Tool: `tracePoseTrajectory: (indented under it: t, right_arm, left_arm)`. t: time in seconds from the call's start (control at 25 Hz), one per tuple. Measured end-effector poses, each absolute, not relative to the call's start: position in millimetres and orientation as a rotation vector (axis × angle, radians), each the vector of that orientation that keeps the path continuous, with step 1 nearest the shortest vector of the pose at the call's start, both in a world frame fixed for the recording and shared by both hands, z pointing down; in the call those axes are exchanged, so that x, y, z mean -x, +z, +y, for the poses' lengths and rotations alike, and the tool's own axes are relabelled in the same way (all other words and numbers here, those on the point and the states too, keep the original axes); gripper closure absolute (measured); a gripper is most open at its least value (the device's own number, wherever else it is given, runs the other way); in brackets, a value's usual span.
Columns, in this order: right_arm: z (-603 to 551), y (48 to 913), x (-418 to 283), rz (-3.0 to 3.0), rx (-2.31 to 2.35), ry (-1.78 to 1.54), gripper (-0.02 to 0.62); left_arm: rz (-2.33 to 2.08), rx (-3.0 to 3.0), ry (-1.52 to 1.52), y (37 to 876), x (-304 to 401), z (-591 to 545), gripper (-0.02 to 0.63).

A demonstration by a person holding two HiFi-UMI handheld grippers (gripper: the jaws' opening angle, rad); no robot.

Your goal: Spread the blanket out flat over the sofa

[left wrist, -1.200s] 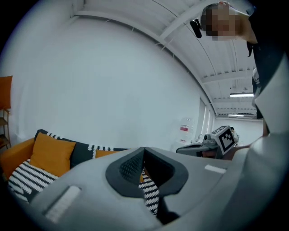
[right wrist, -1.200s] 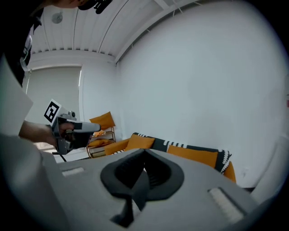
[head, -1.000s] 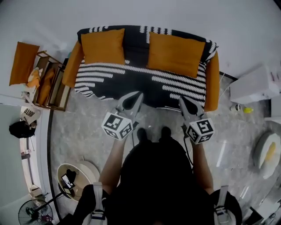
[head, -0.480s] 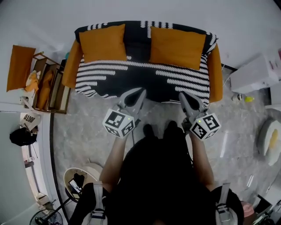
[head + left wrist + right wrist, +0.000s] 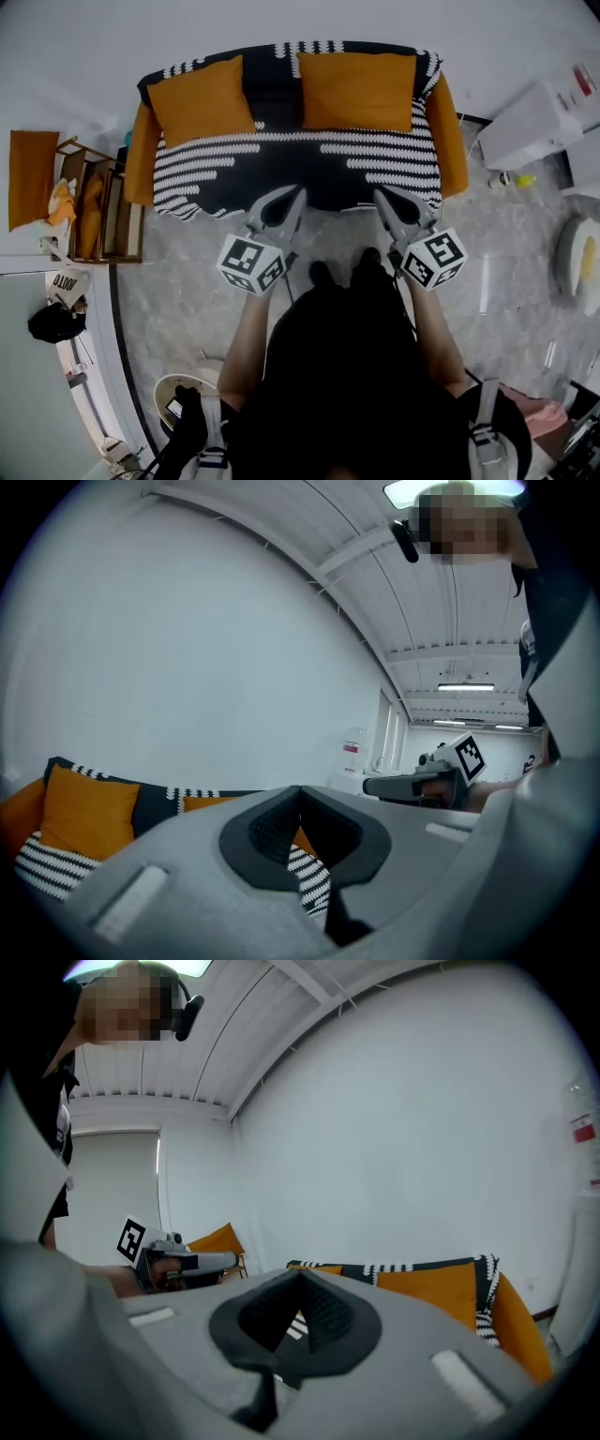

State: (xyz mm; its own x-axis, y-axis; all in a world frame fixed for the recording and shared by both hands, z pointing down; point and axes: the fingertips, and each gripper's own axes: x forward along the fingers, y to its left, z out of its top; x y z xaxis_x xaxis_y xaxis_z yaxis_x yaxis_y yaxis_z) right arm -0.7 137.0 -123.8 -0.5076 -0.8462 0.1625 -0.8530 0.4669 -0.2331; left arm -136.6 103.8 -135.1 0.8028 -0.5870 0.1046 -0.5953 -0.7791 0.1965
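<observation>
Little writing can be read. A white bag (image 5: pixel 66 281) lying left of the sofa (image 5: pixel 141 159) carries dark block letters, too small to read with certainty. The white cabinet (image 5: pixel 544 117) right of the sofa has a red-and-white label, also unreadable. The marker cubes (image 5: pixel 250 264) show only black-and-white square patterns.

The black-and-white striped blanket (image 5: pixel 375 164) lies over the sofa's seat and backrest. Two orange cushions (image 5: pixel 202 98) rest on it against the back. Both orange arms of the sofa are bare. The blanket's front edge hangs over the seat front, dipping lower at the sofa's left corner.

The left gripper (image 5: pixel 300 794) and the right gripper (image 5: pixel 302 1277) are both closed, tips together. No cloth is visibly pinched; the stripes seen in the gap behind the tips belong to the sofa beyond. Both point at the sofa's front edge.

A strip of grey marbled floor (image 5: pixel 187 272) lies open in front of the sofa, where the person's shoes (image 5: pixel 324 274) stand. A wooden rack (image 5: pixel 98 220) stands just left of the sofa.
</observation>
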Motion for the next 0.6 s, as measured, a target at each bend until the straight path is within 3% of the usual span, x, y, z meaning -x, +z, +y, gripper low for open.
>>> tracePoseTrajectory:
  t: [0.6]
  right_arm:
    - [144.4, -122.8, 8.1, -2.635, -1.551, 0.425, 0.595]
  left_arm:
    - [-0.873, -2.774, 0.079, -130.4, 135.4, 110.6, 0.595]
